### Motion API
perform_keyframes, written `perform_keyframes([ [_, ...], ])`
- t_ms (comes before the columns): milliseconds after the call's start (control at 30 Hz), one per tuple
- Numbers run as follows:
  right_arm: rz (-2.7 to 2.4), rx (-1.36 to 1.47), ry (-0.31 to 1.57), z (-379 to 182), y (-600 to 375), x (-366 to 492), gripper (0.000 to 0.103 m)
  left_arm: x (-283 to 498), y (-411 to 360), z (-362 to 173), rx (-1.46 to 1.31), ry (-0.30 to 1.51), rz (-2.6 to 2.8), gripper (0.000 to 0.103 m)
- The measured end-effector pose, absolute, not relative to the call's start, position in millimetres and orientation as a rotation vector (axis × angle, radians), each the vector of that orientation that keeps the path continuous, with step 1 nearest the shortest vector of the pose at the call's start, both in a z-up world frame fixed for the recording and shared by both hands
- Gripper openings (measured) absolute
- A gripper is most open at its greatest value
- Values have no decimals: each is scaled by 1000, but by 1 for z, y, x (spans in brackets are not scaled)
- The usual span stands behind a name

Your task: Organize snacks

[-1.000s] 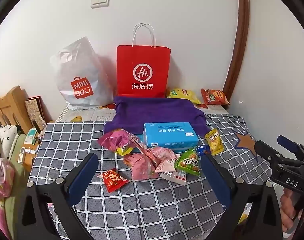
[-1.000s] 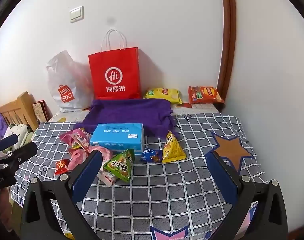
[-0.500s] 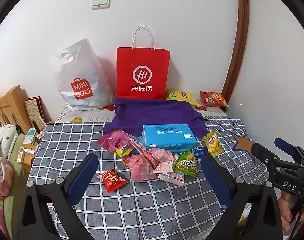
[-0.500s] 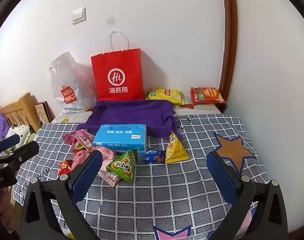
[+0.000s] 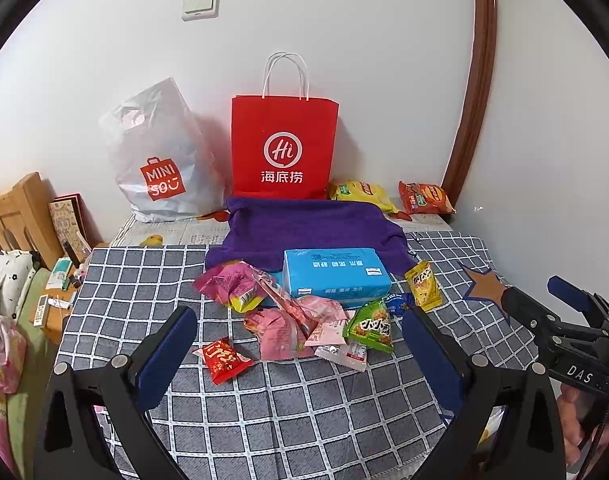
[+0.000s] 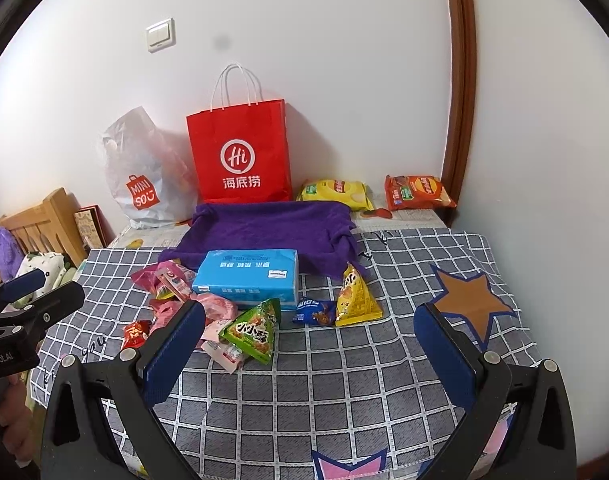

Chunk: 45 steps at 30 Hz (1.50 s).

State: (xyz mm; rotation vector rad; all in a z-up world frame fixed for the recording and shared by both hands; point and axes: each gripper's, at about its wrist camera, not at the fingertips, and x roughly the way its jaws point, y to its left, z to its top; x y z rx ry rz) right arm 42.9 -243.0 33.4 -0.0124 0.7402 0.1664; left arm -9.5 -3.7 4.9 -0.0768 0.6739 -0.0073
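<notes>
1. The snacks are lying in a loose heap straight ahead of both grippers, on a grey checked cloth (image 6: 344, 380): a green triangular packet (image 6: 253, 332) printed with white characters, a yellow triangular packet (image 6: 354, 298), a small blue packet (image 6: 314, 312) touching the yellow one, a small red packet (image 5: 222, 360), and several crumpled pink wrappers (image 5: 280, 330).
2. The left gripper (image 5: 300, 354) is hovering with its jaws spread wide and gripping nothing; the red packet is lying just inside its left finger.
3. The right gripper (image 6: 310, 354) is likewise gaping wide and empty, with the green packet just beyond its left finger.
4. A blue tissue pack (image 6: 248, 276) is sitting just behind the heap, its back edge overlapping a purple towel (image 6: 264, 228).
5. Bare checked cloth is stretching between the right gripper's fingers and off to its right, up to a brown star print (image 6: 468, 304).
6. Against the far wall, two bags are standing: one red paper bag (image 6: 240, 152) and one white plastic bag (image 5: 160, 160); two chip bags, one yellow (image 6: 336, 192) and one orange (image 6: 418, 192), are lying right of them.
</notes>
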Motion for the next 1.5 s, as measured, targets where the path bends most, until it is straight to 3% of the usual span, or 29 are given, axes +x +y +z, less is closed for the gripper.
perform_keyframes([
  [1500,175,-17,735,31,-241,40,103,-11,-4,4,-74,676,-10,102],
])
